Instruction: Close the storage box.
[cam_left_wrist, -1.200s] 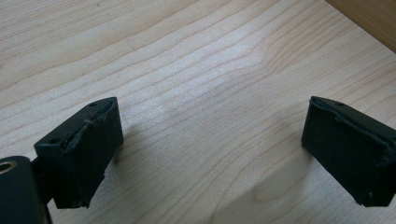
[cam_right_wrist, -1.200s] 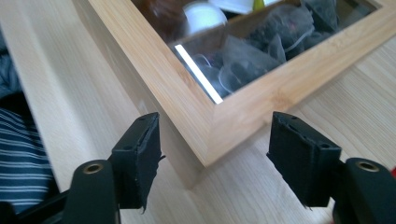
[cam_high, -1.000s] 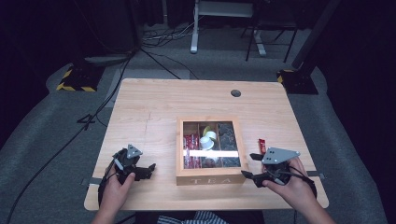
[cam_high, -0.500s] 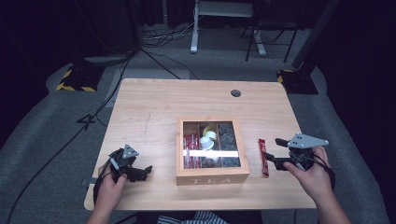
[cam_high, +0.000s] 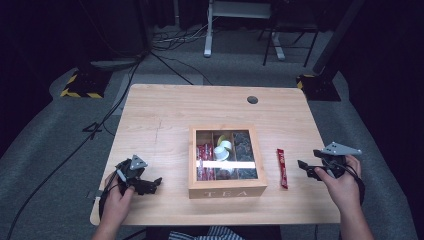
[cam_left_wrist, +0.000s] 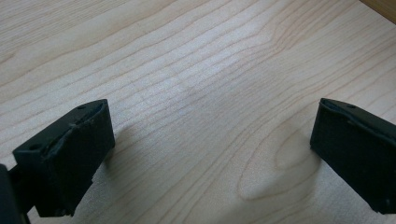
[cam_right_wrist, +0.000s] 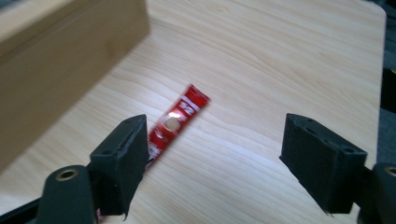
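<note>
The slim red foil sachet (cam_right_wrist: 175, 125) lies flat on the pale wooden worktop (cam_high: 160, 120) just right of the wooden tea box (cam_high: 227, 187), light, crinkly and slippery, best pinched across its middle by the right gripper (cam_right_wrist: 219, 161), whose fingers have just been spreading with nothing between them, while the left gripper (cam_left_wrist: 205, 154) rests with fingers spread wide over bare wood.

Red sachet (cam_high: 282, 168) (slim stick pack, white print, glossy) lies flat on the wooden table (cam_high: 165, 120), long axis running near-to-far, just right of the tea box (cam_high: 227, 189), apart from it; unheld, its near end partly hidden in the right gripper view.
</note>
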